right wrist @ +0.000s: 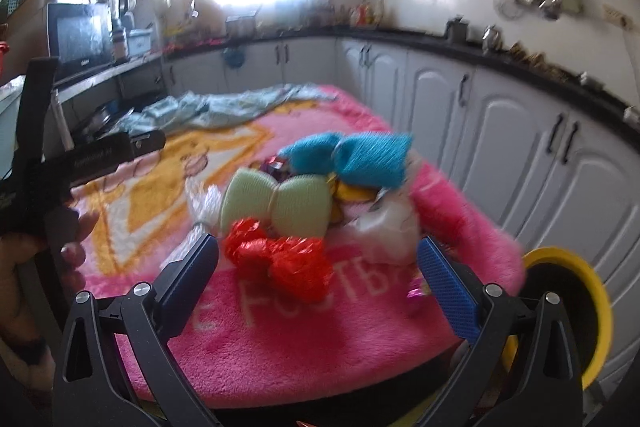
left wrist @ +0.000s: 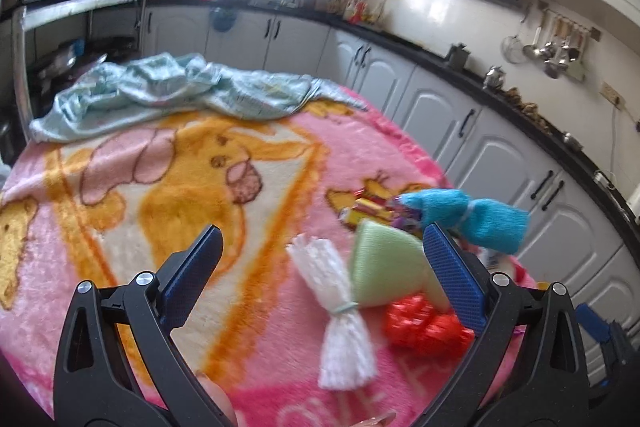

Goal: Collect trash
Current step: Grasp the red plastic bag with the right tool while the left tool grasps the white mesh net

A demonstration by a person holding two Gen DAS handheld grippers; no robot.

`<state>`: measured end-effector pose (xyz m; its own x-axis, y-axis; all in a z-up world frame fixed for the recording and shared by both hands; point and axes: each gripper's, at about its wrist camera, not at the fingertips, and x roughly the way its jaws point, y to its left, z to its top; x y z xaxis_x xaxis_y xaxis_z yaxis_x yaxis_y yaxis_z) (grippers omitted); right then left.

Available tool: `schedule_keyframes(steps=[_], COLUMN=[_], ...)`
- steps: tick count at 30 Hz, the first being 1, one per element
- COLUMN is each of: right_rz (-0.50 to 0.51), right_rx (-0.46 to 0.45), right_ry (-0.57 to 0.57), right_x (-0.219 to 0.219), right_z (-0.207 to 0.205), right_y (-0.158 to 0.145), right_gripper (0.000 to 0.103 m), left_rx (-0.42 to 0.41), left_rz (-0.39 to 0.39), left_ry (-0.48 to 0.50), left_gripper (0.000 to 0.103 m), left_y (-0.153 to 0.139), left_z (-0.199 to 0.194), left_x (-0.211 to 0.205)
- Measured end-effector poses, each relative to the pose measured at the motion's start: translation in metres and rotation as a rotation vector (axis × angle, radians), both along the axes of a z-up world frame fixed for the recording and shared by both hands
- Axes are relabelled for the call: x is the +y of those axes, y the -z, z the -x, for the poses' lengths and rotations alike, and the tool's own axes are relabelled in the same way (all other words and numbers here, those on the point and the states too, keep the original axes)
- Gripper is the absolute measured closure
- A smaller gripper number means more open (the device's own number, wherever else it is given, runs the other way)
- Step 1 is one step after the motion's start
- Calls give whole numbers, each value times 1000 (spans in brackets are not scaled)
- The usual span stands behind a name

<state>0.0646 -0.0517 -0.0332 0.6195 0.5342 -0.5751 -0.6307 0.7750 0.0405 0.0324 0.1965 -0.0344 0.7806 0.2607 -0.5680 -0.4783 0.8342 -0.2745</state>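
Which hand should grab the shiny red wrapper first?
Probably the right. The red wrapper lies just ahead between the open right hand-held gripper, with the yellow bin beside it. The left hand-held gripper, also open, faces the white bundle instead.

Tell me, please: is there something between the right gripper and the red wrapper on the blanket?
Nothing visible does. The right gripper is open, and the red wrapper lies just ahead between its two fingers on the pink blanket. The green sponge sits behind the wrapper, not in front.
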Motion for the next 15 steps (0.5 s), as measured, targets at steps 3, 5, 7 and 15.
schedule_keyframes(steps=[3, 5, 7, 15], right_rz=[15, 13, 18, 41], right_rx=[68, 102, 137, 235], right_ry=[-7, -12, -14, -74], right_x=[7, 10, 16, 27], right_z=[-16, -24, -32, -41], right_y=[15, 23, 32, 54], right_gripper=[6, 6, 7, 49], left_rx=[44, 55, 47, 84], left_rz=[99, 176, 239, 398], left_ry=[25, 37, 44, 79], left_gripper=[11, 11, 12, 42], left_y=[20, 33, 46, 76], left_z=[-13, -18, -21, -43], left_x=[18, 27, 34, 44])
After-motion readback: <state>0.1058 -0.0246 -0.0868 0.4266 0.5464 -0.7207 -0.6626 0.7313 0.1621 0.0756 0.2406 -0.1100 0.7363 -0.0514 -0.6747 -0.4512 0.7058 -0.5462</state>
